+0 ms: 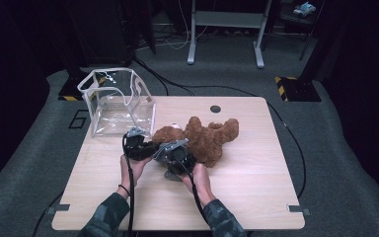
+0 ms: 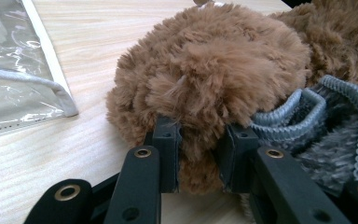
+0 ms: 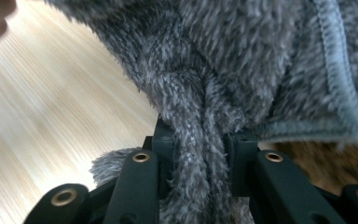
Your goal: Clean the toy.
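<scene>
One brown teddy bear [image 1: 202, 138] lies on the surface [image 1: 256, 192], near its middle. One grey fleece garment [image 2: 326, 121] with ribbed edging sits at the bear's near side. One clear plastic bag [image 1: 118, 101] with white trim stands at the far left of the surface. Two claws are at work: the left claw [image 1: 150, 147] and the right claw [image 1: 177, 157], one in each of the person's two hands. There is one surface, with one dark round hole [image 1: 215, 108] near its far edge. On the floor beyond stand two pale frame legs [image 1: 192, 44].
</scene>
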A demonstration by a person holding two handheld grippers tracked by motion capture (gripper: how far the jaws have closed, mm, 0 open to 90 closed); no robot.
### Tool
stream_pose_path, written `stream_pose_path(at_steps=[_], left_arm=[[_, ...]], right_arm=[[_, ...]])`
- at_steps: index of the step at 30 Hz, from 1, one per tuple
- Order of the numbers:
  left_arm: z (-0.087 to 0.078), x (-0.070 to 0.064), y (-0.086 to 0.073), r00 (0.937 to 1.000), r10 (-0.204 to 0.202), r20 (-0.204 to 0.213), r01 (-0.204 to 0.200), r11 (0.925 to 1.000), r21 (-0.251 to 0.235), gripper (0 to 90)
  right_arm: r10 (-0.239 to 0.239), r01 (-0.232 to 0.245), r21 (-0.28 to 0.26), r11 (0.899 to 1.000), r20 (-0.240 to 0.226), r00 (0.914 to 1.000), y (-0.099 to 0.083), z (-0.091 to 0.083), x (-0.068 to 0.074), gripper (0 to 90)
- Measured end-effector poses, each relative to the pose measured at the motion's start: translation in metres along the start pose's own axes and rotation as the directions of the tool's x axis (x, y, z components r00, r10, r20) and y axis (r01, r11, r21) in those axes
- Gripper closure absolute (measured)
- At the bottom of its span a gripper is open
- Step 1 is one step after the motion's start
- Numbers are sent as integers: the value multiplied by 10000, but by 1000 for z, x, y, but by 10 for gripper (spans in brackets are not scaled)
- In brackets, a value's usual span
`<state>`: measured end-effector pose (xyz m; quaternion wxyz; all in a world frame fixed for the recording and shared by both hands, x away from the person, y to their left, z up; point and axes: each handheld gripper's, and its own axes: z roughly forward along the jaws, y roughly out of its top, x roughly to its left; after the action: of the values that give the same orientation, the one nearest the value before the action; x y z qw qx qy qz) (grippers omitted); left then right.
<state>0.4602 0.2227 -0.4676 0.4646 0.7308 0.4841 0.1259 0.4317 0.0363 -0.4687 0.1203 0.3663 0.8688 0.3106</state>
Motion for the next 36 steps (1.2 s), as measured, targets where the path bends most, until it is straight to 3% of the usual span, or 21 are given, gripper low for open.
stream_pose_path(at_steps=[3, 5, 10, 15, 18, 21, 25, 33, 36], left_arm=[[0, 0, 0, 10000, -11, -29, 11, 10000, -29, 718], [1, -1, 0, 10000, -13, -71, 13, 10000, -38, 721], [0, -1, 1, 9999, 79, -143, -79, 10000, 11, 725], [0, -1, 1, 9999, 49, -105, -49, 10000, -12, 718], [0, 0, 1, 9999, 42, -118, -42, 10000, 0, 712], [0, 0, 1, 9999, 38, -114, -38, 10000, -13, 709], [-1, 0, 1, 9999, 43, -129, -42, 10000, 23, 703], [0, 0, 1, 9999, 59, -117, -58, 10000, 55, 689], [0, 0, 1, 9999, 57, -124, -56, 10000, 48, 682]], right_arm=[[139, -144, -151, 9998, -342, 9993, 3, 2, -1, 708], [84, -90, -165, 9998, -336, 9994, 6, 3, -1, 708], [135, -139, 133, 9998, 284, 9995, 6, 5, -1, 711], [84, -125, 406, 9991, 1004, 9949, -2, -9, -7, 712], [111, -178, 469, 9987, 1403, 9901, -11, -23, -18, 712], [600, -630, 142, 9979, 1545, 9862, -20, -38, -29, 712], [854, -858, -51, 9963, 1753, 9808, -33, -56, -43, 712], [1828, -1775, -436, 9831, 2190, 9585, -59, -85, -77, 712], [1988, -1924, -504, 9800, 2365, 9511, -66, -91, -88, 712]])
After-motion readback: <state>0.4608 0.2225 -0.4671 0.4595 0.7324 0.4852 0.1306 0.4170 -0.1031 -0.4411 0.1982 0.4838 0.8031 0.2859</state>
